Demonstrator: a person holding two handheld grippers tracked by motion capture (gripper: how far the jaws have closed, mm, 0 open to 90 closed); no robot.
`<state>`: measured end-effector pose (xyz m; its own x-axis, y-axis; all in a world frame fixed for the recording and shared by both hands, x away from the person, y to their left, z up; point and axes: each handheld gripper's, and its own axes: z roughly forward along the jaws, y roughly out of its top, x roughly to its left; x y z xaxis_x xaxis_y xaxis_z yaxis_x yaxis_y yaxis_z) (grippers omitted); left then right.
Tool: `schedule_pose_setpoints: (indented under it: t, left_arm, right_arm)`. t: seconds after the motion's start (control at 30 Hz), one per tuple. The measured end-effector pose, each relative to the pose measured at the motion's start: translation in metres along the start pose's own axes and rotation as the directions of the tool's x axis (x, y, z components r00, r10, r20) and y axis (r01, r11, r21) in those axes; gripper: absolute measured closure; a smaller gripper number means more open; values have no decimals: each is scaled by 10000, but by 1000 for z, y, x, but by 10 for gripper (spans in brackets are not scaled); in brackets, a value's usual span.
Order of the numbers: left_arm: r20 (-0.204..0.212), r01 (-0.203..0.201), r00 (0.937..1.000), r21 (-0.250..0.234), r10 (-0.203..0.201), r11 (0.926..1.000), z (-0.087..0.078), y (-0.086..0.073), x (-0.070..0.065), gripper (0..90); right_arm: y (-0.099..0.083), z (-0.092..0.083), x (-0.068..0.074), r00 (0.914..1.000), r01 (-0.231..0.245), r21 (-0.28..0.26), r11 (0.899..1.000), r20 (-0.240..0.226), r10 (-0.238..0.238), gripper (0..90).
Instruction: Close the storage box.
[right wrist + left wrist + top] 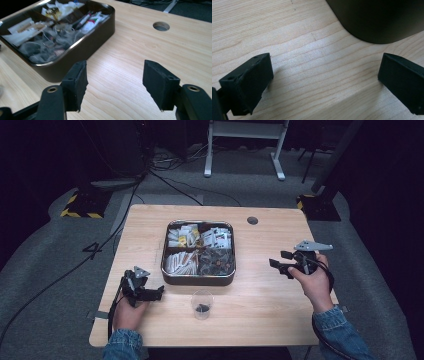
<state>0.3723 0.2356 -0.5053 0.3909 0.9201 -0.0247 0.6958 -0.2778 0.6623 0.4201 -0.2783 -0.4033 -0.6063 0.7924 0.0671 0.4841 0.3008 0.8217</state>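
I am bringing my empty, spread right gripper (281, 261) toward the tray (168, 270), needing next to pinch a packet for the cup (202, 304) by the desk's near edge.

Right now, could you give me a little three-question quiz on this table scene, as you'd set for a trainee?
1. True or false: the right gripper holds something between its jaws.
2. Which lies nearest the left gripper? A) the round hole in the table B) the clear plastic cup C) the white frame on the floor
3. What sits in the middle of the table?

Key
1. False: its jaws stand open over bare wood.
2. B
3. A dark metal tray, its compartments filled with packets and small items.
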Motion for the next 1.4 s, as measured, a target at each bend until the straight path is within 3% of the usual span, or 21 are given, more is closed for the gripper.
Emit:
schedule_pose_setpoints:
  t: [0.37,0.53,0.67,0.87,1.1,1.3,1.4]
  left_arm:
    - [27,-22,10000,7,22,10000,0,0,0,2]
    - [27,-8,10000,18,8,10000,0,0,0,2]
    - [24,3,10000,7,-3,10000,0,0,0,2]
    - [26,0,10000,11,0,10000,0,0,0,2]
    - [26,-1,10000,11,1,10000,0,0,0,2]
    - [26,4,10000,9,-4,10000,0,0,0,2]
    - [-9,-35,10000,-12,35,10000,1,1,1,2]
  right_arm:
    - [-26,6,-26,9986,-141,380,9992,511,121,355]
    - [-44,9,-42,9970,-577,551,9968,543,547,351]
    - [-60,11,-50,9961,-672,698,9953,618,629,346]
    - [-71,13,-56,9970,-567,773,9954,566,524,342]
    - [-88,16,-62,9947,-769,773,9940,742,712,288]
    - [-99,19,-61,9966,-572,1235,9907,666,492,242]
    - [-100,22,-61,9958,-289,1235,9919,899,179,201]
